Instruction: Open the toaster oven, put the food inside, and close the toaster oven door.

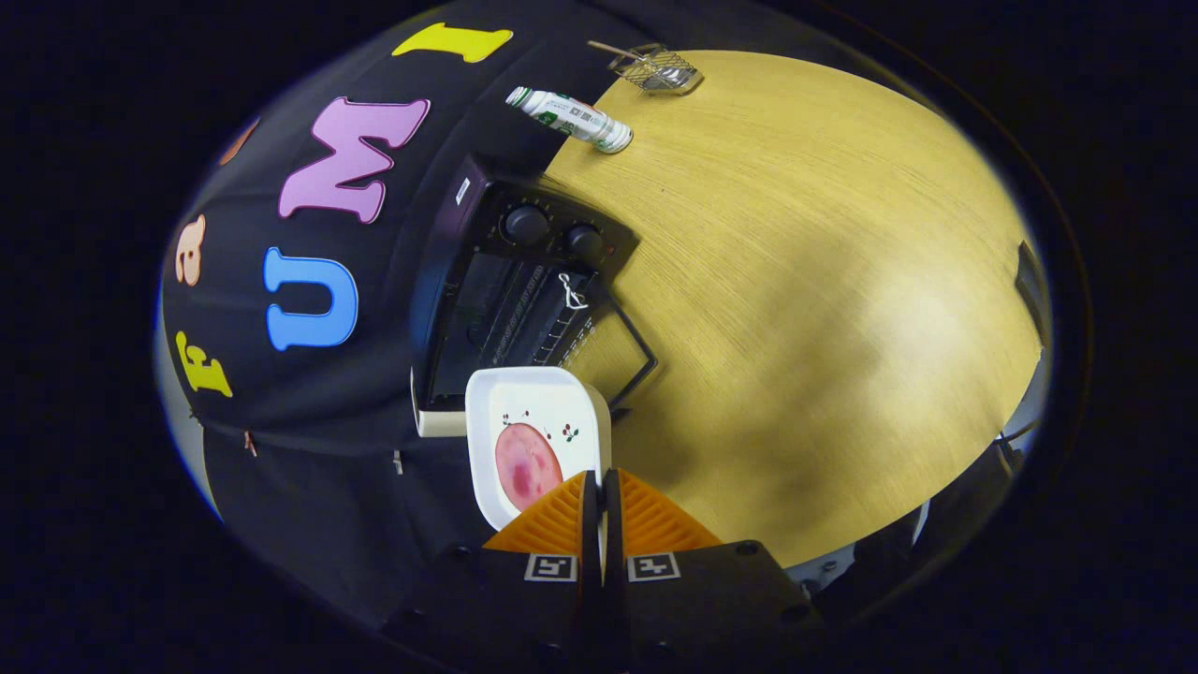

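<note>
Plate (538, 426) edge pinched between gripper (601, 487) fingers

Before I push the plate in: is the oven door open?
Open. The oven door hangs away from the front, rack bars visible. The tool, shut on the plate, holds it ahead.

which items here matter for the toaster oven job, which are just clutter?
Job:
- black toaster oven, door open
- white square plate with pink round food slice
- gripper, jaws shut on the plate's rim

Clutter:
- white bottle with green label, lying on the wooden table
- small wire basket
</note>
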The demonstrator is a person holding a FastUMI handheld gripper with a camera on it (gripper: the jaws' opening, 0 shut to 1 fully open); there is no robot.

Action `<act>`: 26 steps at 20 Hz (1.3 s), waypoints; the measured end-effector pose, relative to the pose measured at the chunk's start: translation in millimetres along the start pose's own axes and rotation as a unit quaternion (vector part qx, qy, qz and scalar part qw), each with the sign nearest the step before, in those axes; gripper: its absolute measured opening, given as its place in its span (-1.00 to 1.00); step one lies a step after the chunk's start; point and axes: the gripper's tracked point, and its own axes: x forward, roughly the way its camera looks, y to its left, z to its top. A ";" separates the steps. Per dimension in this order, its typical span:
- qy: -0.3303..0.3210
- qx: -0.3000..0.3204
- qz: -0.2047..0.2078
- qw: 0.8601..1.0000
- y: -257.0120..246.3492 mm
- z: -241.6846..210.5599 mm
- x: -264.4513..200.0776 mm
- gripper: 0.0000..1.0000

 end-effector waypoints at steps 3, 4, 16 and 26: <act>-0.019 0.043 -0.003 0.999 22.2 -9.9 37.9 -0.90; -0.027 0.058 -0.005 0.998 27.5 -10.4 50.5 -0.90; -0.186 0.200 -0.024 0.962 75.5 45.7 145.4 -0.90; -0.223 0.277 -0.033 0.934 87.3 67.6 181.5 -0.89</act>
